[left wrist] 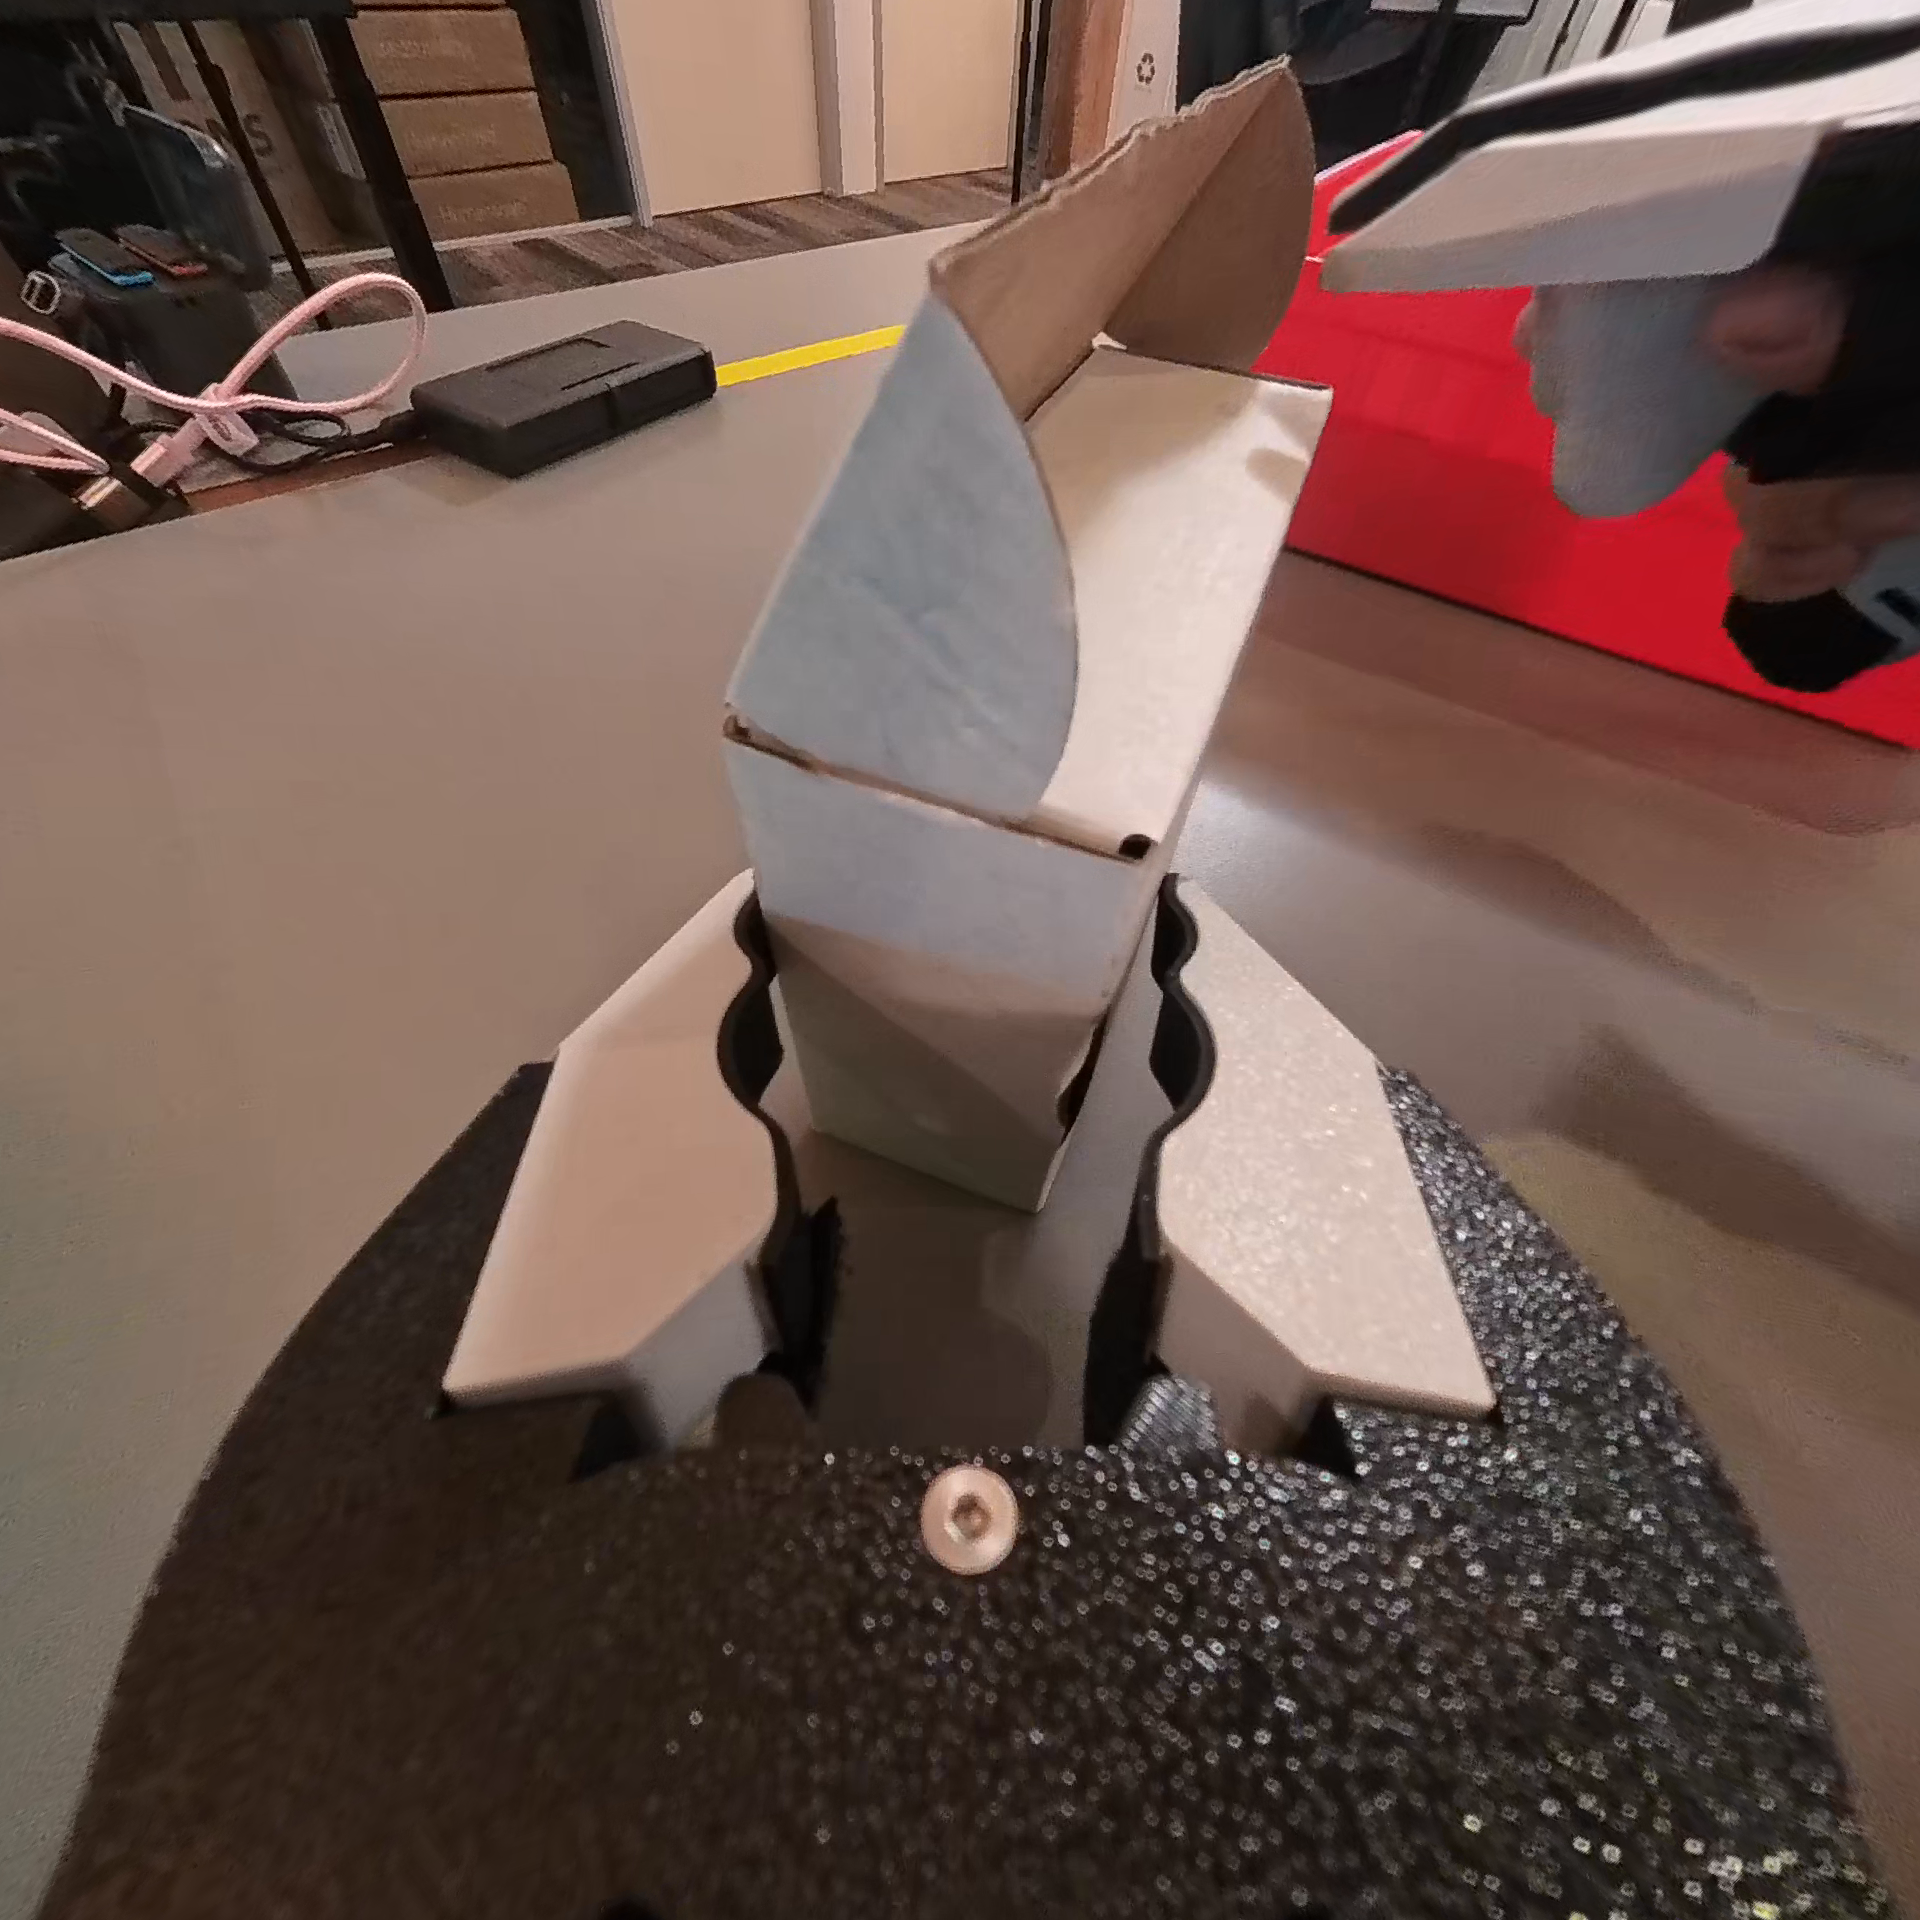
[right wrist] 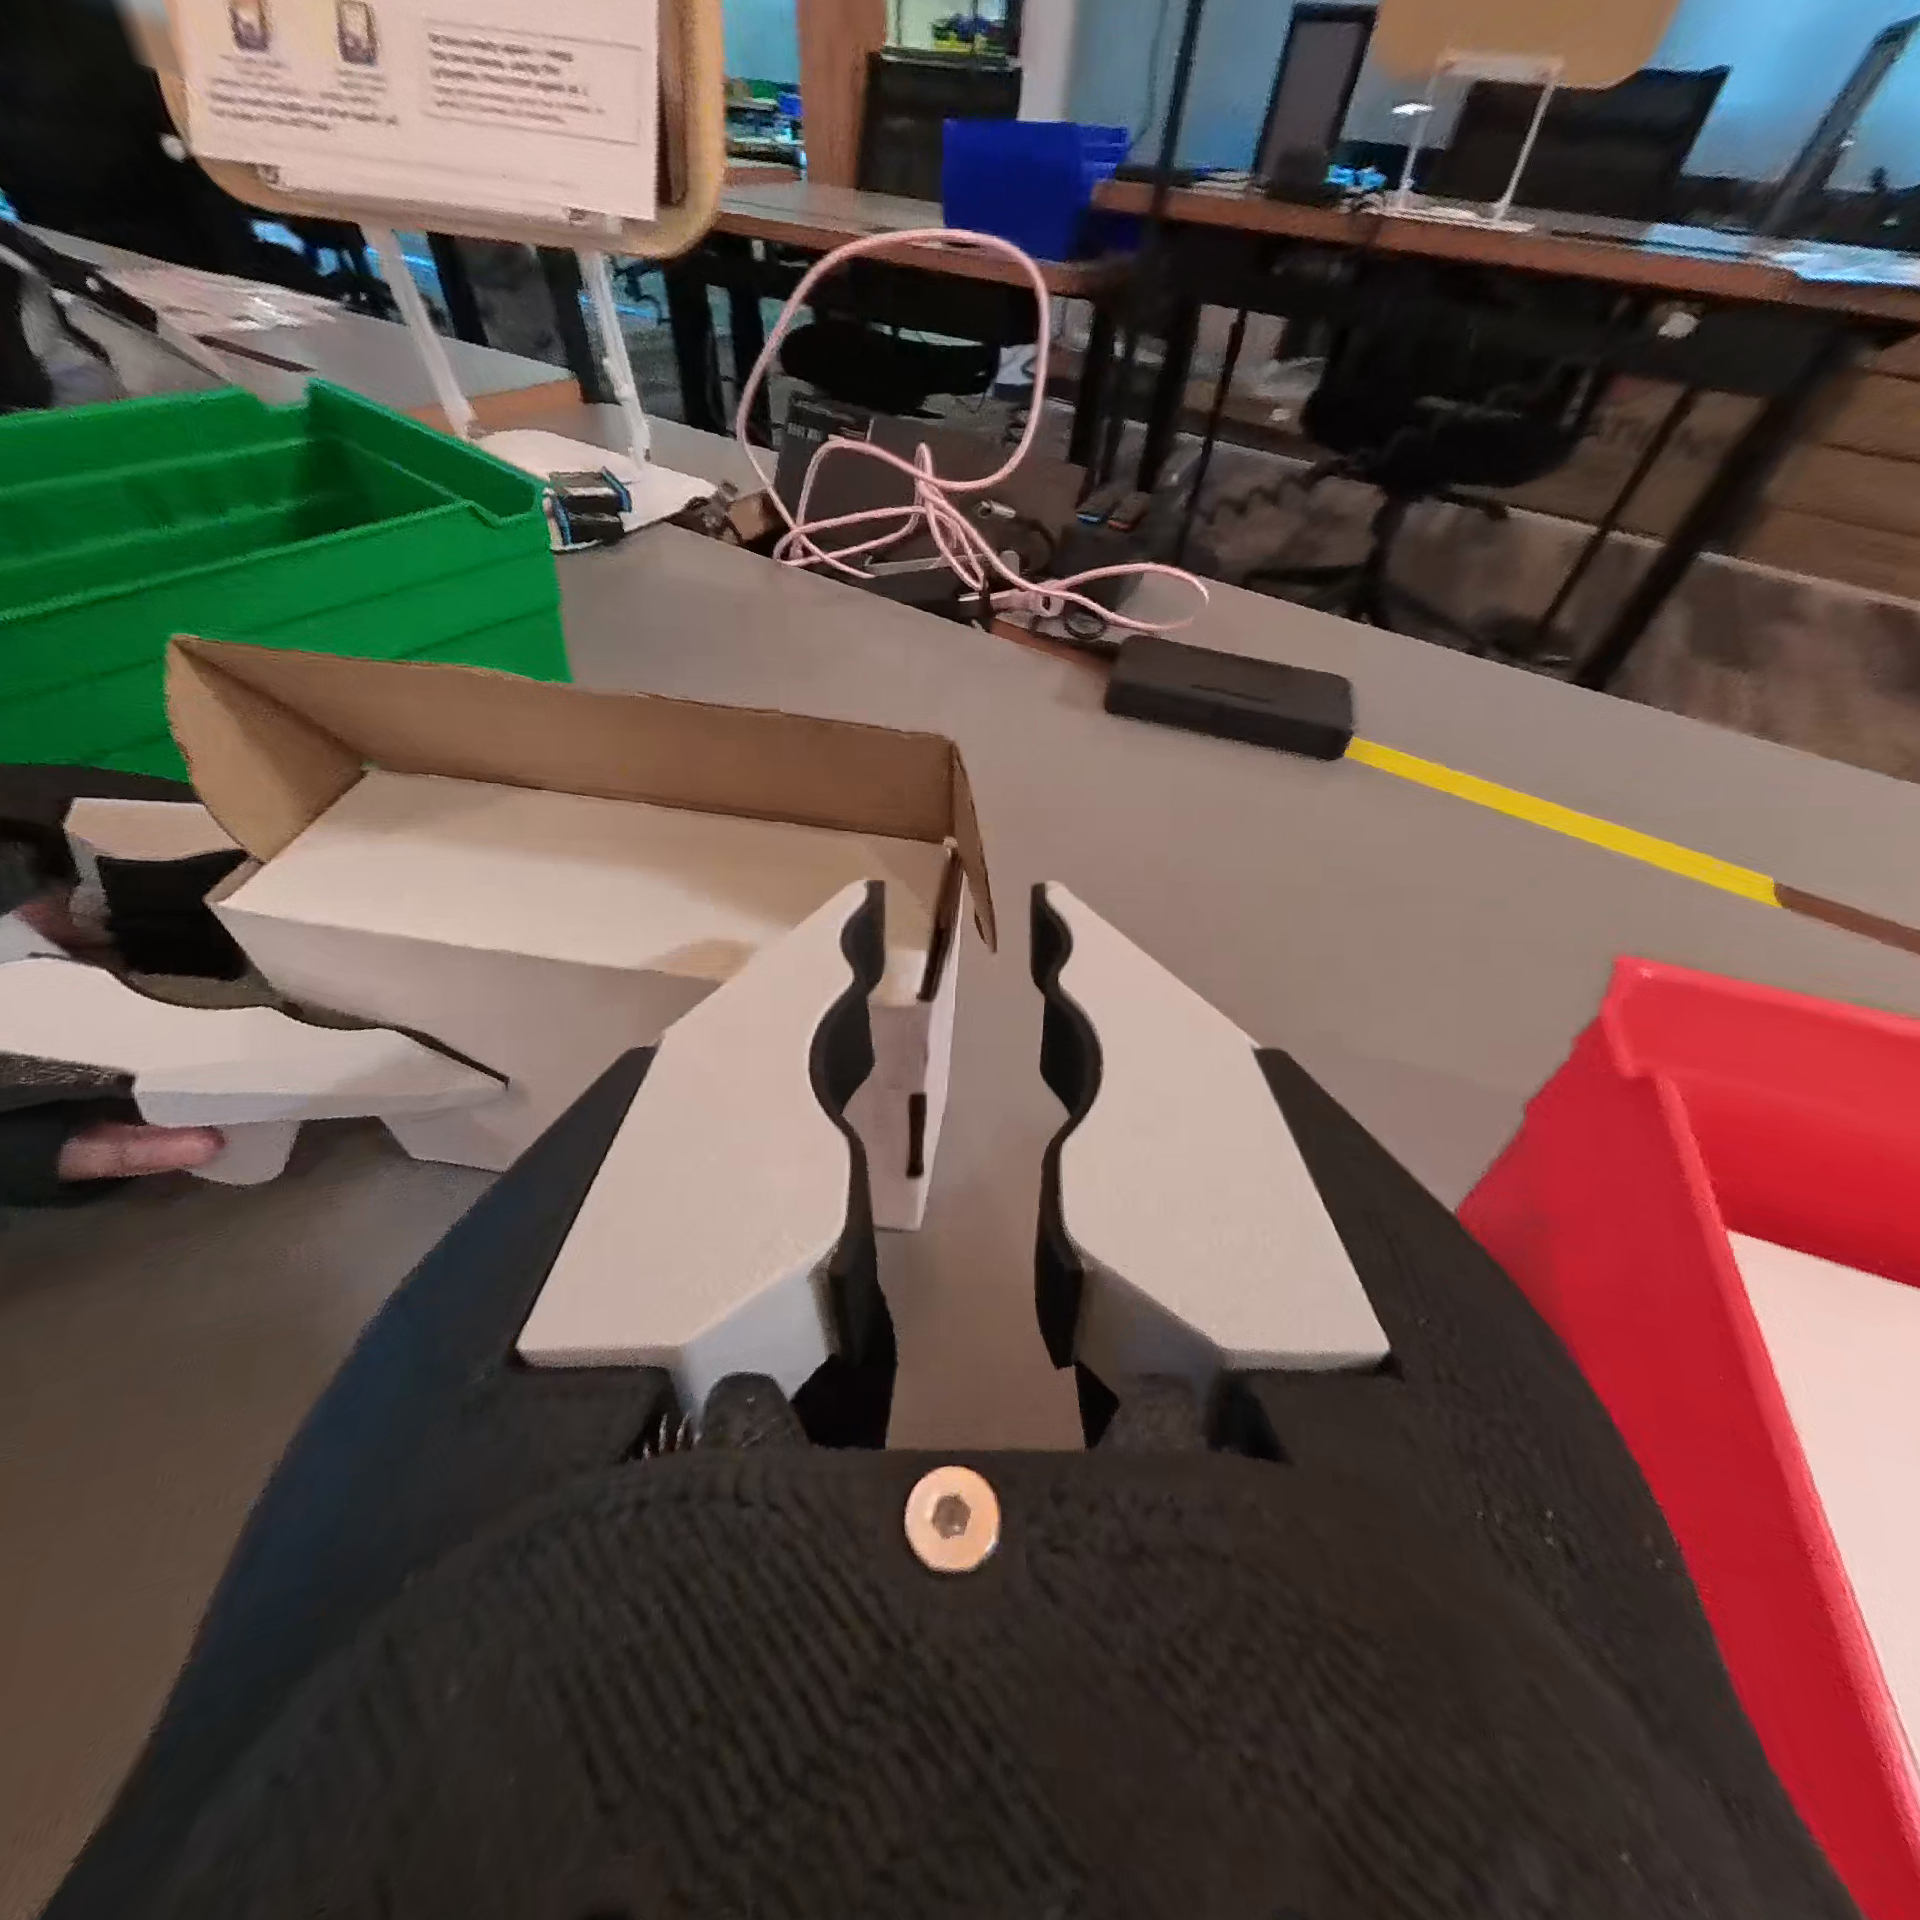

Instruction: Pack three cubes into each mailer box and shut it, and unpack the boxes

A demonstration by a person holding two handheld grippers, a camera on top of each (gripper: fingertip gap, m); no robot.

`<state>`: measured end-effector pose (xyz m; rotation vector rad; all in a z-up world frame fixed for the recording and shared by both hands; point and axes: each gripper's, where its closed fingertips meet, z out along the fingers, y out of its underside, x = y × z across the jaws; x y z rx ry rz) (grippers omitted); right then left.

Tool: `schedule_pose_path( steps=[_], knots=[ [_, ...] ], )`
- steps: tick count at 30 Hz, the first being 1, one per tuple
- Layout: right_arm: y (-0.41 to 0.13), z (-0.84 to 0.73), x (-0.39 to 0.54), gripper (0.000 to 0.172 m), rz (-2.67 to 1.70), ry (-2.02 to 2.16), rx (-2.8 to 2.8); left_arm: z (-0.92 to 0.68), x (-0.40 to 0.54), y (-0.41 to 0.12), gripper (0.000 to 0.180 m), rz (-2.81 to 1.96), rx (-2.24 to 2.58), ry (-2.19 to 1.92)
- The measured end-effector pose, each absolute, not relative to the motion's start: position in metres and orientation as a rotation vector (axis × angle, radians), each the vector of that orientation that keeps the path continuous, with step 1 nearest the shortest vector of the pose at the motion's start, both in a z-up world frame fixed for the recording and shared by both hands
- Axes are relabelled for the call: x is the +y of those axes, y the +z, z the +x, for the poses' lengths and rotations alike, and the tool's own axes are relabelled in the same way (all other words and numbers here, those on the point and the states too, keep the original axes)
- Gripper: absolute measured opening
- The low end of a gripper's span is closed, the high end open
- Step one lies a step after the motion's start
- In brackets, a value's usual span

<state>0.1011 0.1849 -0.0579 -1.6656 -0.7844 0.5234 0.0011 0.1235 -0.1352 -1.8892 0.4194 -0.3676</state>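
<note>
The left gripper [left wrist: 961, 940] lies low and level over the grey table [left wrist: 364, 779], reaching along the length of the white mailer box [left wrist: 966, 914]. Its fingers straddle the box's near end, the left pad against the box wall; on the right side I cannot tell whether the pad [left wrist: 1179, 997] touches. From the right wrist view a hand [right wrist: 114, 1148] shows under this gripper at the picture's left edge.

The right gripper [right wrist: 956, 935] is held higher and tilted down at the box's other end. Its jaws stand a little apart with nothing clamped — the box's end flap [right wrist: 971, 883] hangs in the gap, touching neither pad as far as can be seen.

The box sits in the middle of the table, its lid [right wrist: 561, 727] lifted and the brown inside facing up. A green bin [right wrist: 260, 540] stands just behind it, a red bin [right wrist: 1683, 1195] near its right end — open table lies between box and red bin. Farther back, a black case [right wrist: 1231, 694] beside a yellow tape line [right wrist: 1558, 821], and a pink cable [right wrist: 935, 488].
</note>
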Motion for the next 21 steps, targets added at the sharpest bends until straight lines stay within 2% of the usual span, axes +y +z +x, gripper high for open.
schedule_pose_path(
  steps=[6, 21],
  knots=[
    [-0.051, 0.091, 0.194, 0.001, -1.664, 0.44, -0.874, 0.001, 0.123, -0.135, 0.072, -1.887, 0.427, -0.348],
    [-0.047, 0.088, 0.197, 0.0, -1.847, 0.527, -0.767, 0.001, 0.123, -0.135, 0.071, -1.882, 0.432, -0.312]
  ],
)
